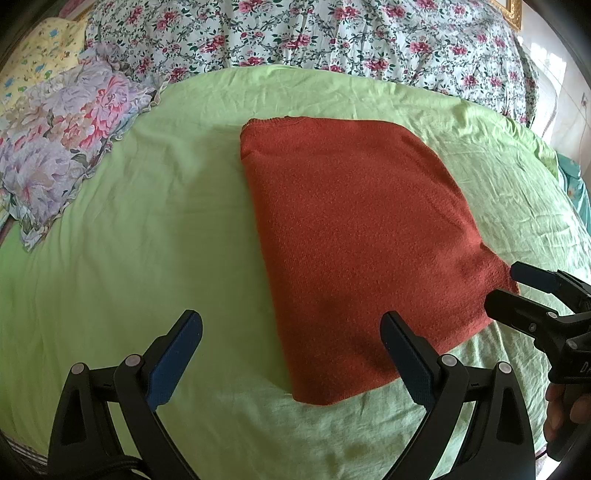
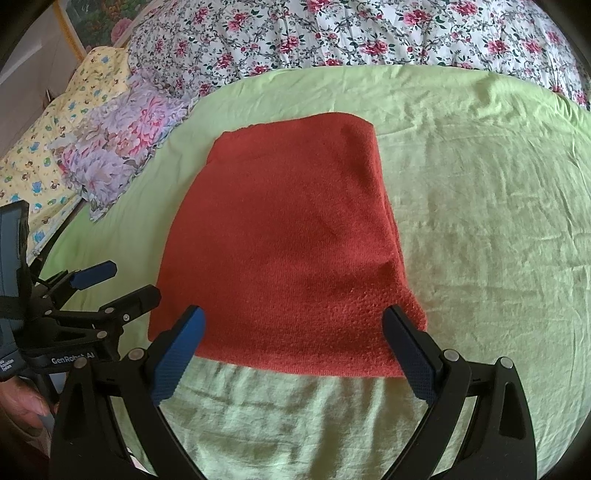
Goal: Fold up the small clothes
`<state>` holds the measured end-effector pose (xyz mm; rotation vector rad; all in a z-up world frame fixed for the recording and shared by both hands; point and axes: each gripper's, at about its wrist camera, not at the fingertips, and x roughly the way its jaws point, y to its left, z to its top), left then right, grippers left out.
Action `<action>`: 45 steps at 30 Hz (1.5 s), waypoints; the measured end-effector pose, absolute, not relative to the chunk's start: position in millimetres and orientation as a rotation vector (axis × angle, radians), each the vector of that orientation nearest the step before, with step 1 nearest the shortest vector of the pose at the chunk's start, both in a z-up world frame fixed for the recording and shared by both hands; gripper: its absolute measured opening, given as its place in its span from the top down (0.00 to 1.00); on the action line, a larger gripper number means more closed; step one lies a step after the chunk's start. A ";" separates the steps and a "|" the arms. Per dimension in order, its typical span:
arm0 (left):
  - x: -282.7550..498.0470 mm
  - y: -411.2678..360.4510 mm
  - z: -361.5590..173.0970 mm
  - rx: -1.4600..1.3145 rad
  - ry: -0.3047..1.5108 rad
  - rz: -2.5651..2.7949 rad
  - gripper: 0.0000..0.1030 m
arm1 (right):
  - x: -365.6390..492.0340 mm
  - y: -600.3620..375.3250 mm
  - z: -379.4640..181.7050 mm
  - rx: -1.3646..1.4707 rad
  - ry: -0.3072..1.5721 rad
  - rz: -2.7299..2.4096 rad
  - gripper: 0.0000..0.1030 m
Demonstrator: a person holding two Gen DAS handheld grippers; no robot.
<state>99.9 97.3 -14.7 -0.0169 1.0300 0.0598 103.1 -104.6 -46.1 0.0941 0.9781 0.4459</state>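
Observation:
A rust-red knitted garment [image 1: 354,236] lies folded into a long rectangle on the light green sheet [image 1: 147,221]; it also shows in the right wrist view [image 2: 288,251]. My left gripper [image 1: 291,354] is open and empty, hovering over the garment's near left corner. My right gripper [image 2: 293,349] is open and empty, its fingers straddling the garment's near edge. The right gripper shows in the left wrist view [image 1: 506,288] at the garment's near right corner. The left gripper shows in the right wrist view [image 2: 122,282] beside the garment's left edge.
A purple-pink floral pillow [image 1: 62,147] lies at the left of the sheet, a yellow patterned pillow [image 2: 55,147] beyond it. A rose-print quilt [image 1: 332,33] runs along the far side. Bare green sheet [image 2: 480,229] lies right of the garment.

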 end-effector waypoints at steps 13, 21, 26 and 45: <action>101.1 96.5 -14.0 -0.017 1.028 0.055 0.05 | 102.1 -106.0 -45.1 0.109 0.982 0.442 0.06; 102.3 93.8 -13.7 -0.010 1.030 0.049 0.05 | 102.6 -107.7 -45.6 0.113 0.980 0.443 0.06; 102.3 93.5 -13.5 -0.009 1.029 0.050 0.05 | 102.6 -108.8 -44.0 0.119 0.980 0.441 0.06; 109.8 97.6 -8.5 -0.007 1.014 0.068 0.06 | 109.4 -112.9 -41.3 0.134 0.968 0.429 0.06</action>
